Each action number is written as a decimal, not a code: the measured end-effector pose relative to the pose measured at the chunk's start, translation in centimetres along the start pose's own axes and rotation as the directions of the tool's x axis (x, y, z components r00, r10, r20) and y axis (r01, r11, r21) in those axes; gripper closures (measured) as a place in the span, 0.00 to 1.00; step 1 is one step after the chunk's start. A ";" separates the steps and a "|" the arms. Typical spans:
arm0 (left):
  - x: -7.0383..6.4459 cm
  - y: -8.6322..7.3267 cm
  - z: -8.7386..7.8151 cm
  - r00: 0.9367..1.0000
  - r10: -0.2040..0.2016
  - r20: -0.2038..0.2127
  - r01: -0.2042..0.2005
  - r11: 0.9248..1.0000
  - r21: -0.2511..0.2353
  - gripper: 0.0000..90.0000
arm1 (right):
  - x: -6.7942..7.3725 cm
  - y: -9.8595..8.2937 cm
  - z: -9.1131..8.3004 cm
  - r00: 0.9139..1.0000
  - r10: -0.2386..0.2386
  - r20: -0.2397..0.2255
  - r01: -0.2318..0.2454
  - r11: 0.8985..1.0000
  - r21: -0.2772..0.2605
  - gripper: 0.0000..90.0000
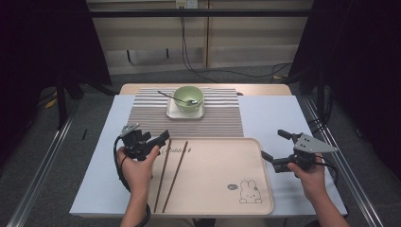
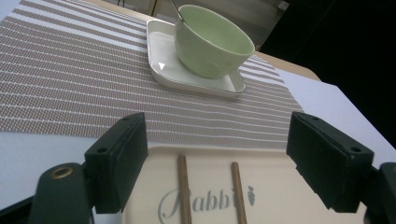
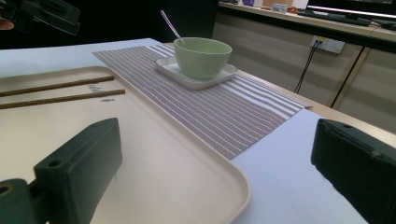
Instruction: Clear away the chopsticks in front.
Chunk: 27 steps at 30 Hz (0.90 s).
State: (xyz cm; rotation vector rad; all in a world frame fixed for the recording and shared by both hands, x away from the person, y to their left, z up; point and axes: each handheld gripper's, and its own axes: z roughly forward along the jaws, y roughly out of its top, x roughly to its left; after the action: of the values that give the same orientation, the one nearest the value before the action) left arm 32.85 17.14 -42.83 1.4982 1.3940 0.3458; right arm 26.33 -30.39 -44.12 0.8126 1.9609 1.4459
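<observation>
Grabbing the chopsticks (image 1: 170, 172) next? Your left gripper (image 1: 158, 140) hangs released above their tips; drop lower, straddle both, then clench.

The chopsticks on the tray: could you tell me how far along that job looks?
Looks done: green bowl with spoon sits on its white dish on the striped mat. In hand: the open left gripper hovers at the chopsticks' far ends. Left: gripping and moving them; the right gripper is open, holding nothing.

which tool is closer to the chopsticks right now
Left. The left tool hovers open right by the far tips of the chopsticks. The right tool sits open past the tray's right edge, well away.
</observation>
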 end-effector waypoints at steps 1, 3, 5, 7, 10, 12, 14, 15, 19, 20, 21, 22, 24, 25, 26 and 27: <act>0.0 0.1 0.1 1.000 -0.003 -0.004 0.003 1.000 -0.005 0.22 | 0.0 0.0 0.0 1.000 0.012 -0.006 -0.012 1.000 0.006 0.02; 0.1 0.5 0.5 1.000 0.004 -0.004 -0.004 1.000 -0.003 0.22 | 0.1 -0.1 0.3 1.000 0.006 -0.004 -0.006 1.000 -0.003 0.02; 0.1 0.8 0.8 1.000 -0.001 0.000 0.001 1.000 -0.007 0.22 | 0.1 -0.1 0.3 1.000 0.010 -0.009 -0.010 1.000 0.003 0.02; 0.2 1.2 1.1 1.000 0.006 -0.008 -0.007 1.000 -0.011 0.22 | 0.1 -0.1 0.3 1.000 0.007 -0.009 -0.007 1.000 0.003 0.02; 0.2 1.6 1.7 1.000 0.005 -0.004 -0.005 1.000 -0.011 0.21 | 0.1 -0.1 0.2 1.000 0.009 -0.014 -0.009 1.000 0.006 0.02; 0.2 2.0 2.0 1.000 0.006 -0.003 -0.006 1.000 -0.010 0.20 | 0.1 -0.1 0.2 1.000 0.010 -0.013 -0.010 1.000 0.008 0.02; 0.2 2.2 2.3 1.000 0.007 -0.002 -0.007 1.000 -0.009 0.20 | 0.1 -0.1 0.1 1.000 0.007 -0.013 -0.007 1.000 0.007 0.02; 0.2 2.3 2.4 1.000 0.006 -0.002 -0.006 1.000 -0.012 0.20 | 0.1 -0.1 0.1 1.000 0.009 -0.010 -0.009 1.000 0.005 0.02; 0.1 2.8 3.0 1.000 0.013 0.001 -0.013 1.000 -0.015 0.20 | 0.1 -0.1 0.2 1.000 0.005 -0.013 -0.004 1.000 0.004 0.02; 0.0 2.9 3.1 1.000 0.015 -0.002 -0.015 1.000 -0.015 0.20 | 0.1 -0.1 0.2 1.000 0.010 -0.011 -0.010 1.000 0.001 0.02; 0.0 3.0 3.2 1.000 0.022 -0.010 -0.022 1.000 -0.015 0.20 | 0.1 -0.1 0.2 1.000 0.011 -0.009 -0.011 1.000 0.000 0.02; 0.0 3.1 3.4 1.000 0.019 -0.008 -0.019 1.000 -0.018 0.20 | 0.1 -0.1 0.2 1.000 0.012 -0.011 -0.012 1.000 0.001 0.02; -0.1 3.4 3.6 1.000 0.015 -0.006 -0.015 1.000 -0.025 0.20 | 0.1 -0.1 0.2 1.000 0.016 -0.010 -0.016 1.000 0.002 0.02; 0.0 3.5 3.7 1.000 0.018 -0.005 -0.018 1.000 -0.025 0.20 | 0.1 -0.1 0.2 1.000 0.005 -0.014 -0.005 1.000 0.004 0.02; 0.0 3.6 3.9 1.000 0.014 -0.004 -0.014 0.999 -0.030 0.20 | 0.1 -0.1 0.2 1.000 0.010 -0.012 -0.010 1.000 0.004 0.02; 0.1 3.7 3.9 1.000 0.015 -0.012 -0.015 0.999 -0.032 0.20 | 0.1 -0.1 0.1 1.000 0.008 -0.016 -0.008 1.000 0.007 0.02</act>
State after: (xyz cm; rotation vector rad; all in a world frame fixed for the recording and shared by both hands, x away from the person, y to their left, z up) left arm 37.98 16.05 -41.68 1.4833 1.3805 0.3848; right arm 26.36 -30.25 -44.24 0.8153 1.9772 1.4556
